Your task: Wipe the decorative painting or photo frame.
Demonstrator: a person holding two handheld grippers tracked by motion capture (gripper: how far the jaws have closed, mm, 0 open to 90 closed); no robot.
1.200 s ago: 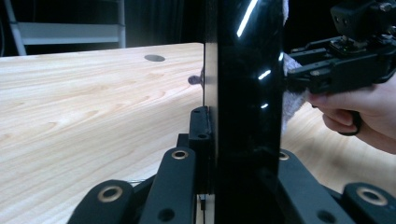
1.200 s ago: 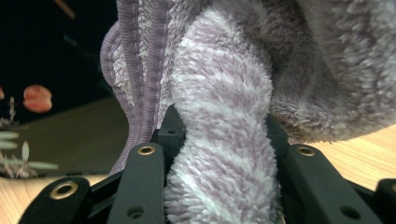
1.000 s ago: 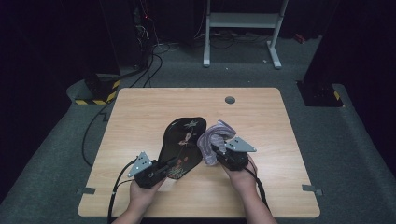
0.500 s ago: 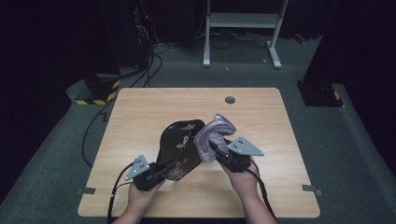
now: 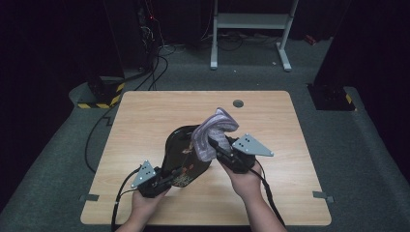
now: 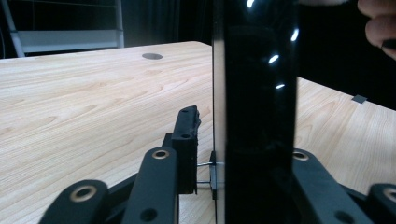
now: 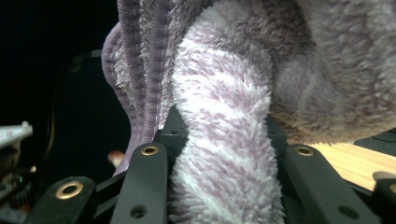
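Observation:
A glossy black oval tray [image 5: 183,157] with a printed pattern stands tilted up on the wooden table [image 5: 145,121]. My left gripper [image 5: 170,178] is at its near edge. In the left gripper view the tray [image 6: 254,107] stands edge-on between the jaws of the left gripper [image 6: 238,144]. The jaws have just been opening, and a narrow gap shows beside the left pad [image 6: 187,140]; the other pad is hidden. My right gripper [image 5: 216,145] is shut on a fluffy purple striped cloth [image 5: 212,126], raised against the tray's upper right side. The cloth [image 7: 224,140] is bunched between the right gripper's [image 7: 224,158] jaws.
A round cable hole [image 5: 238,103] sits near the table's far edge. Behind the table stand a white metal frame [image 5: 251,24], floor cables and a yellow-black striped base [image 5: 104,99]. Grey tape tabs [image 5: 323,195] mark the table's near corners.
The right hand has risen with the cloth, sliding up and away along the tray. The tray now stands more steeply. The left hand has stayed in place.

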